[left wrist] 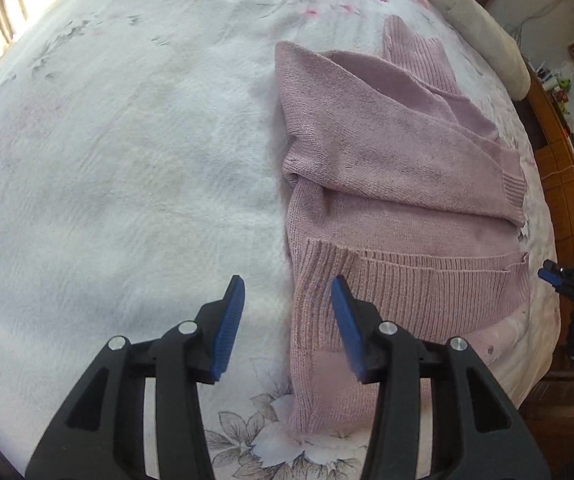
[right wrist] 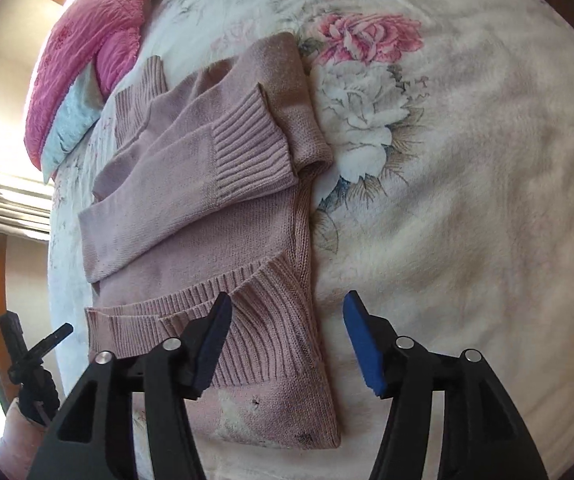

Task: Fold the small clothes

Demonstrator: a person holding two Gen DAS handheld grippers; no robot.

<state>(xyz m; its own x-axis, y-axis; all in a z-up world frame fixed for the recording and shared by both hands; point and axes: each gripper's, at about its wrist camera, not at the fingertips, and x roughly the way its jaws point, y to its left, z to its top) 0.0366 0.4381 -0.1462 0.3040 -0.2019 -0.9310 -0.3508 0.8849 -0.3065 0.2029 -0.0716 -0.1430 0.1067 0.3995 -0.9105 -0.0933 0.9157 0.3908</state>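
Knitwear lay before us: a dusty-pink ribbed-knit sweater [left wrist: 399, 184] rested partly folded on the bed's white fleecy blanket with printed pink roses [left wrist: 127, 160], both sleeves crossed over its body and the ribbed hem nearest us. We kept our left gripper [left wrist: 289, 300] spread wide and empty at the hem's left corner. Our right gripper [right wrist: 287, 316] was likewise released, straddling the hem's right edge. Far off lay a crinkled hot-pink pillow [right wrist: 83, 44].
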